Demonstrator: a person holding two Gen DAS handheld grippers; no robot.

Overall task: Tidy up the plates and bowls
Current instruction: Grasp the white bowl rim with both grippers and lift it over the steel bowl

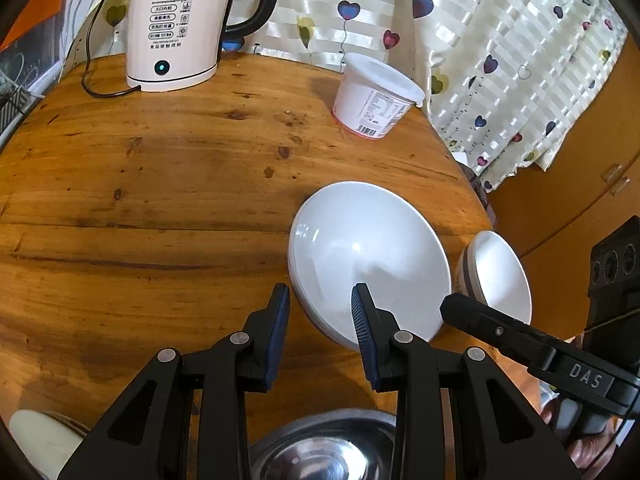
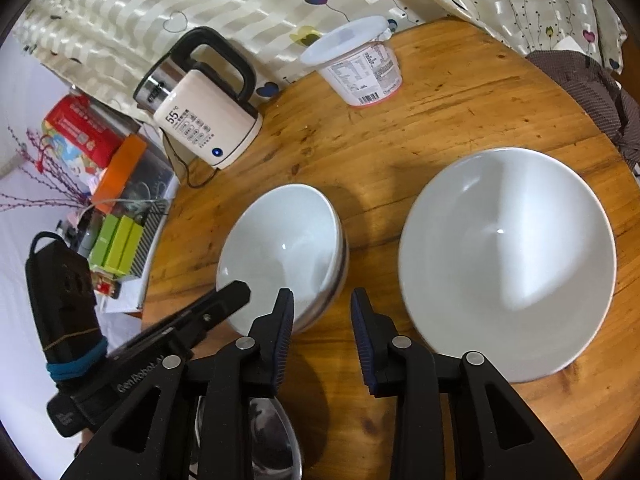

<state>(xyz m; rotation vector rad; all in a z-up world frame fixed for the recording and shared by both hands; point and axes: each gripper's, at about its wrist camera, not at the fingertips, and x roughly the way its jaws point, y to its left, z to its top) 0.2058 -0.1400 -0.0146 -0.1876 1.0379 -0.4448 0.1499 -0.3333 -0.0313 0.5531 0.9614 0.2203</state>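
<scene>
On the wooden table [image 2: 460, 112], the kettle [image 2: 208, 120] sits at ten o'clock and the tub [image 2: 360, 68] at twelve. The left gripper [image 1: 320, 312], jaws apart, straddles the near rim of a stacked white bowl [image 1: 368, 256]. The right gripper [image 2: 322, 320], also apart and empty, hangs between that bowl and the big bowl [image 2: 508, 260] at three o'clock.

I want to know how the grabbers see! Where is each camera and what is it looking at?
Left wrist: sits on the left gripper, facing across the wooden table at the electric kettle; its open fingers straddle a white bowl's near rim; the right gripper pokes in.
Right wrist: sits on the right gripper, open, facing two white bowls; the left gripper shows at left.
Shared: kettle, lidded tub, a steel bowl under the fingers.
</scene>
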